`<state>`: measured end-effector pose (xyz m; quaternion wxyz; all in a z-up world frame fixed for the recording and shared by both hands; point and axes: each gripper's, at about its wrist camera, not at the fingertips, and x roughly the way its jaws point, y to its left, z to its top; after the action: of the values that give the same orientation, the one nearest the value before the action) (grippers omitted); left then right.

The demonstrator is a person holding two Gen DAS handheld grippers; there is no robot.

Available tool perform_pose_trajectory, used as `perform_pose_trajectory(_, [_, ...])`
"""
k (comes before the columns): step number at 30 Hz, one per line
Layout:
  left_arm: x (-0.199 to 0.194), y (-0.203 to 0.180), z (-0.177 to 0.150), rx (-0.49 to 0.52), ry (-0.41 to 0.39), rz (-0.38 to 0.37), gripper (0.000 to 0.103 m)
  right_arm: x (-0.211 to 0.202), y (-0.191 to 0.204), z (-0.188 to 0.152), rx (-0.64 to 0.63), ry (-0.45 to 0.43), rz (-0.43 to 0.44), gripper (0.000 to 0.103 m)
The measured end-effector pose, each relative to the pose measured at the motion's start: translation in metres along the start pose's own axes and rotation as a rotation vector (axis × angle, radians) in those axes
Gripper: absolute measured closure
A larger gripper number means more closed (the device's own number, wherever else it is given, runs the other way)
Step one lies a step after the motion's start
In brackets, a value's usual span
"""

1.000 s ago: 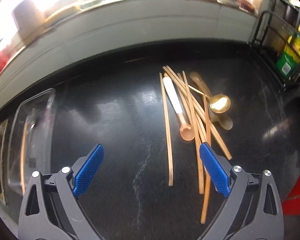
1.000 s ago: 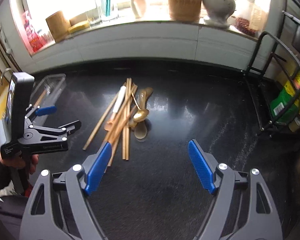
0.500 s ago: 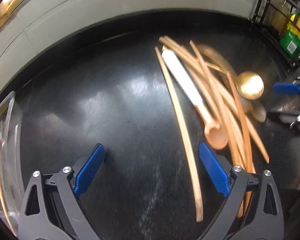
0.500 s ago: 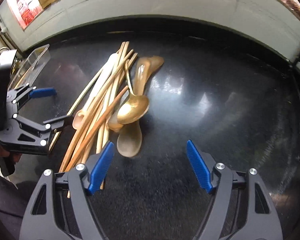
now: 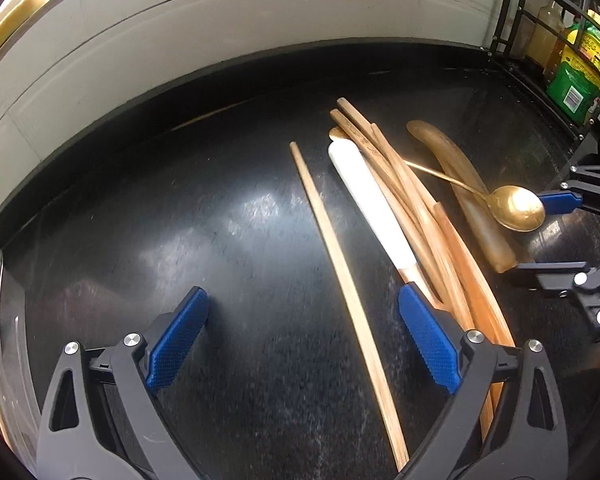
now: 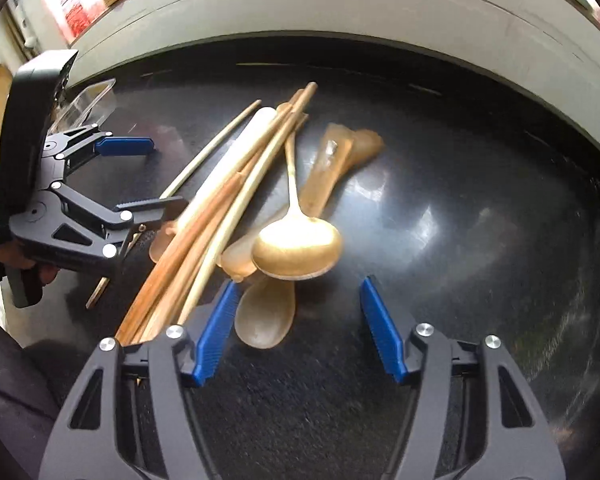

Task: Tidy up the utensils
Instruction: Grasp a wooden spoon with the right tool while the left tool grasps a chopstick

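Black countertop [image 5: 180,208] carried the heaped utensils [image 5: 412,216] right of centre. Both the left gripper [image 5: 300,344] and right gripper [image 6: 296,332] hung wide open, apparently poised to pick pieces out.

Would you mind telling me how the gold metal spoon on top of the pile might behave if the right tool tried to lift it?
The gold spoon looks rigid and probably heavy for its size. Its polished bowl seems slippery, so pads may slide. It rests on the translucent spoons beneath, so it may rock or skid when touched. The open right tool sits near its bowl.
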<state>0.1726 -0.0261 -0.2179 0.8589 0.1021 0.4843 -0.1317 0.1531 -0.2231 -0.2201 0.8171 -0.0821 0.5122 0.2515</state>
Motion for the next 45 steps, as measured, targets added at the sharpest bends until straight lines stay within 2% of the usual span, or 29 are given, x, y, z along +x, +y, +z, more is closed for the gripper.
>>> perform_pose_trajectory(6, [0.005,-0.005,0.007,0.022,0.003,-0.01,0.009,-0.019,-0.019,-0.006,0.085,-0.017,-0.063,0.036])
perform_pose_trajectory(8, [0.006,-0.007,0.008,0.015,0.004,-0.007,0.009,-0.018,-0.023,-0.003,0.105,0.007,-0.045,0.036])
perform_pose_trajectory(10, [0.005,-0.006,0.007,0.008,-0.003,-0.004,0.009,-0.016,-0.022,-0.001,0.08,0.02,-0.123,0.036])
perform_pose_trajectory(12, [0.005,-0.006,0.007,0.003,0.0,-0.002,0.009,-0.021,-0.032,-0.002,0.121,0.023,-0.189,0.036])
perform_pose_trajectory(14, [0.004,-0.004,0.006,-0.005,0.006,0.001,0.009,-0.025,-0.049,-0.006,0.242,0.031,-0.131,0.036])
perform_pose_trajectory(16, [0.003,-0.005,0.005,-0.012,-0.001,0.005,0.009,-0.022,-0.057,-0.009,0.327,0.028,-0.017,0.036])
perform_pose_trajectory(19, [0.003,-0.007,0.005,-0.011,-0.004,0.004,0.01,-0.016,-0.051,-0.009,0.32,0.04,0.0,0.041])
perform_pose_trajectory(23, [0.001,-0.01,0.002,-0.008,-0.018,0.004,0.013,-0.007,-0.024,-0.004,0.215,0.025,-0.065,0.043])
perform_pose_trajectory(26, [-0.002,-0.017,0.001,0.001,-0.033,0.001,0.024,-0.003,-0.009,0.0,0.162,0.017,-0.113,0.043])
perform_pose_trajectory(28, [-0.004,-0.024,0.0,0.011,-0.052,0.0,0.032,-0.002,-0.002,-0.001,0.106,0.009,-0.177,0.054])
perform_pose_trajectory(29, [-0.005,-0.028,0.0,0.013,-0.058,0.0,0.038,-0.003,-0.004,-0.002,0.114,0.003,-0.176,0.057])
perform_pose_trajectory(31, [-0.007,-0.036,0.0,0.024,-0.063,-0.004,0.053,-0.005,-0.007,-0.003,0.116,0.0,-0.179,0.074])
perform_pose_trajectory(32, [-0.008,-0.041,0.0,0.037,-0.064,-0.008,0.066,-0.005,-0.006,-0.004,0.111,0.002,-0.176,0.08])
perform_pose_trajectory(33, [-0.009,-0.046,0.0,0.05,-0.065,-0.007,0.076,-0.005,-0.005,-0.003,0.102,0.009,-0.182,0.081])
perform_pose_trajectory(37, [-0.01,-0.055,0.001,0.039,-0.053,-0.002,0.096,-0.009,-0.006,-0.002,0.095,0.061,-0.169,0.084])
perform_pose_trajectory(42, [-0.012,-0.045,0.007,-0.021,-0.005,0.001,0.098,-0.028,-0.018,-0.001,0.095,0.065,-0.218,0.085])
perform_pose_trajectory(45, [-0.028,-0.032,0.012,-0.064,-0.027,0.011,0.098,-0.045,-0.016,-0.001,0.09,0.049,-0.229,0.088])
